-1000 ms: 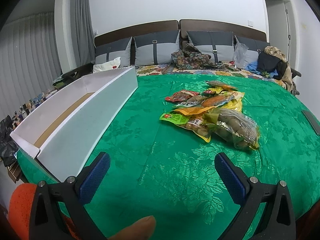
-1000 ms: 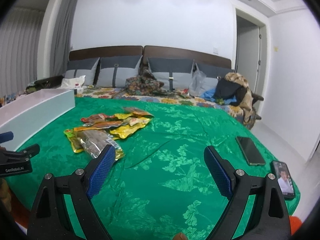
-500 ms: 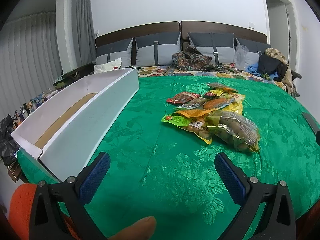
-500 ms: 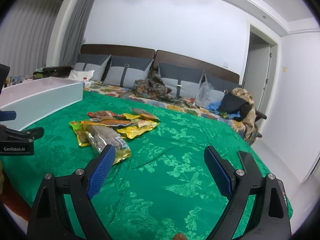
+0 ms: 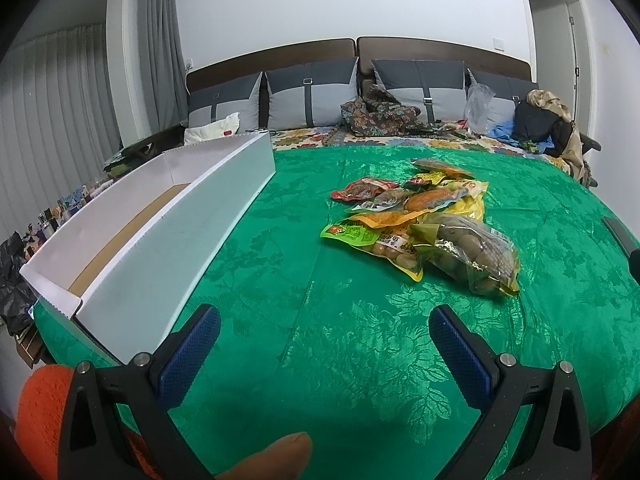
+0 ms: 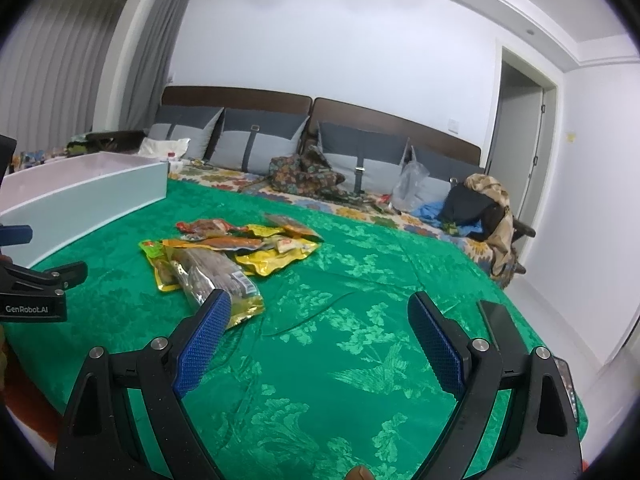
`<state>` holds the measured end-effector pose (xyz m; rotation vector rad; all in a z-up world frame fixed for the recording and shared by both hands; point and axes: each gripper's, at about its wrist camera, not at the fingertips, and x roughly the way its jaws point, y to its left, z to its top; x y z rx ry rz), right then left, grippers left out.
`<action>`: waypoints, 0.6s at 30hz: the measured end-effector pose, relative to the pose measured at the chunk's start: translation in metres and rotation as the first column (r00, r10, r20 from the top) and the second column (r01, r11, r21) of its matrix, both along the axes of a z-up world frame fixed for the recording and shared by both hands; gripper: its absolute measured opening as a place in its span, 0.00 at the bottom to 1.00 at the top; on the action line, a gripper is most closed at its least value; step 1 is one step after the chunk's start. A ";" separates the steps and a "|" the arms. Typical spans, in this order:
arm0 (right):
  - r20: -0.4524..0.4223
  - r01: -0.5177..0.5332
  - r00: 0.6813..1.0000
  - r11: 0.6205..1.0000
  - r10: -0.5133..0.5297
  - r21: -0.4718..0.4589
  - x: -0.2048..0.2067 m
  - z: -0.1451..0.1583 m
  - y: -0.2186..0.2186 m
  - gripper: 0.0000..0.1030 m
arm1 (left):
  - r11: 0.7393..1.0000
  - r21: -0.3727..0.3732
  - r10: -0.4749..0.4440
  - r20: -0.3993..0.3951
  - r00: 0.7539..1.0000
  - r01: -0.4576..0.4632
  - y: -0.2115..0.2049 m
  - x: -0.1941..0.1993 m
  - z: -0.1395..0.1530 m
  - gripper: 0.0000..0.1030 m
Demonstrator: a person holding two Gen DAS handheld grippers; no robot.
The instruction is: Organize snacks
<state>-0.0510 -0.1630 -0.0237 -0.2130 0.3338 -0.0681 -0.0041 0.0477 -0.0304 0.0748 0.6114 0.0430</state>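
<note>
A pile of snack packets (image 5: 424, 220) lies on the green bedspread (image 5: 340, 320), with a clear bag of brown nuts (image 5: 468, 252) nearest me. It also shows in the right wrist view (image 6: 228, 252). A long white box (image 5: 160, 224) with a brown floor lies open to the left; the right wrist view shows it at far left (image 6: 84, 196). My left gripper (image 5: 320, 324) is open and empty above the bedspread, short of the pile. My right gripper (image 6: 320, 312) is open and empty, right of the pile, its left pad over the nut bag's edge.
Grey pillows (image 5: 312, 96) and a brown headboard stand at the back, with crumpled floral cloth (image 5: 380, 114) and dark clothes (image 5: 536, 124). A black phone (image 6: 500, 328) lies on the bedspread at right. The left gripper's body shows at the right view's left edge (image 6: 36, 288).
The right gripper has tilted upward and drawn closer to the snack pile, its left pad now over the nut bag's edge. The left gripper has barely moved.
</note>
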 end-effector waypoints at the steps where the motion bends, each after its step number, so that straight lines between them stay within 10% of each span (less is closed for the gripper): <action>1: 0.001 0.000 1.000 1.000 0.000 -0.002 0.000 0.000 0.001 0.90 | 1.000 -0.001 -0.001 0.002 1.000 0.001 0.000 0.000 0.000 1.00; 18: 0.007 0.009 1.000 1.000 -0.009 0.026 -0.002 0.000 -0.003 0.90 | 1.000 0.017 0.018 0.004 1.000 -0.018 0.004 -0.004 -0.007 1.00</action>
